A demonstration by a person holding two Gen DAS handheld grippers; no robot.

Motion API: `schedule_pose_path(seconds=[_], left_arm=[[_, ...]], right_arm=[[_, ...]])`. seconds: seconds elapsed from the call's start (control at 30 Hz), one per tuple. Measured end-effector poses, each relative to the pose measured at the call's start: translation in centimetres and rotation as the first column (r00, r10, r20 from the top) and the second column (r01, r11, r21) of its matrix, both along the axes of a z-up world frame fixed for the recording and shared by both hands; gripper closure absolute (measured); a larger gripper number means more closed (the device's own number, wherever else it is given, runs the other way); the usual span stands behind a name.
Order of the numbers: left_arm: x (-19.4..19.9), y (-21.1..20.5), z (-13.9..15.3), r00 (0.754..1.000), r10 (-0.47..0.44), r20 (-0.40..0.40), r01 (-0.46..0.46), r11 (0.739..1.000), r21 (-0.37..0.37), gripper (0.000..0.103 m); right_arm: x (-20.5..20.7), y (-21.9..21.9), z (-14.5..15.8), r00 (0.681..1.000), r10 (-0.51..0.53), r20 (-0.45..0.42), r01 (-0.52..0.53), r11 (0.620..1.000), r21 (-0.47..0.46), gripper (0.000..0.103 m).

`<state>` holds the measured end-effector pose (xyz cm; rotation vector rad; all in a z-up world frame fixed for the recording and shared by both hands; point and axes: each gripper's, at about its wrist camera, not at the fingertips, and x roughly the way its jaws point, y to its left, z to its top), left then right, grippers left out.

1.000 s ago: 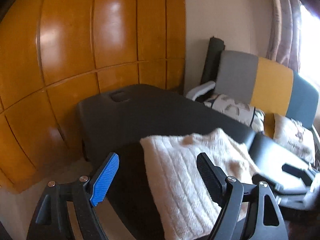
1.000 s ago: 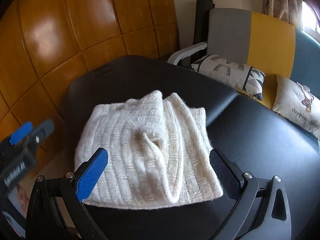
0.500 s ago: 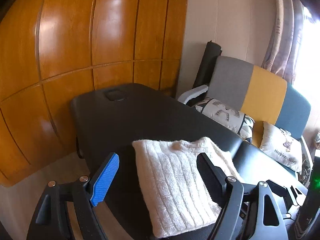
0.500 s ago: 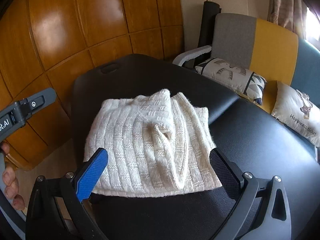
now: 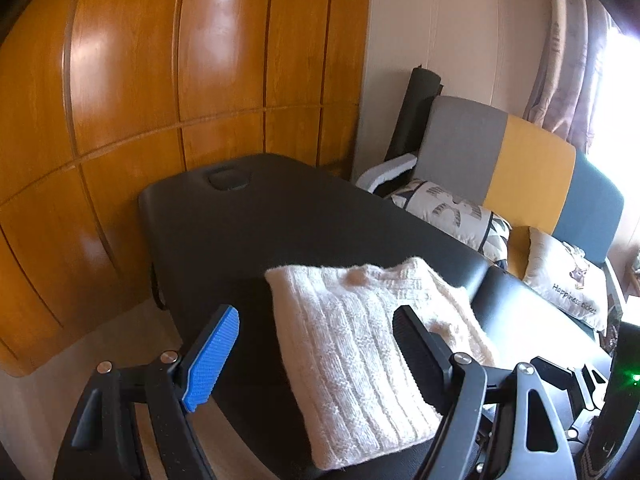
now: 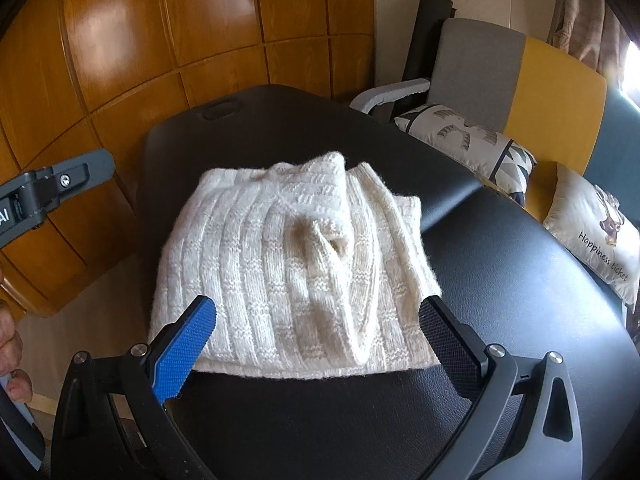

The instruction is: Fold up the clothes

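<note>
- A room in a home, set up as a living room.
- Ahead and right of the tool, a sofa in grey, yellow and blue blocks carries printed cushions.
- Glossy wooden wall panels ahead-left.
- Curtains hang by a bright window, far right.

Against a second ago, the left gripper sits farther back and higher, so the folded cream sweater looks smaller and sharp. In the right wrist view it has risen from lower left to mid-left, with fingers now showing below it.
</note>
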<state>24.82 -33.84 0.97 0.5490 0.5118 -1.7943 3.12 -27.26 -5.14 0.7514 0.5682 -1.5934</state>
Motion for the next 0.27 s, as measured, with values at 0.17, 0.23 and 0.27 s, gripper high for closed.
schedule_pose_path(seconds=[0.17,0.23,0.27], left_arm=[[0.07,0.27,0.33,1.0,0.006,0.004,-0.006,0.999,-0.034,0.029],[0.13,0.35,0.44,1.0,0.007,0.006,-0.007,0.999,-0.041,0.029],[0.13,0.41,0.49,1.0,0.008,0.008,-0.007,0.999,-0.045,0.029]], right_arm=[[-0.29,-0.03,-0.44,1.0,-0.007,-0.005,0.007,1.0,0.015,0.0],[-0.46,-0.01,-0.57,1.0,-0.015,-0.007,0.015,1.0,0.021,0.0],[-0.55,0.01,-0.62,1.0,-0.018,-0.007,0.018,1.0,0.022,0.0]])
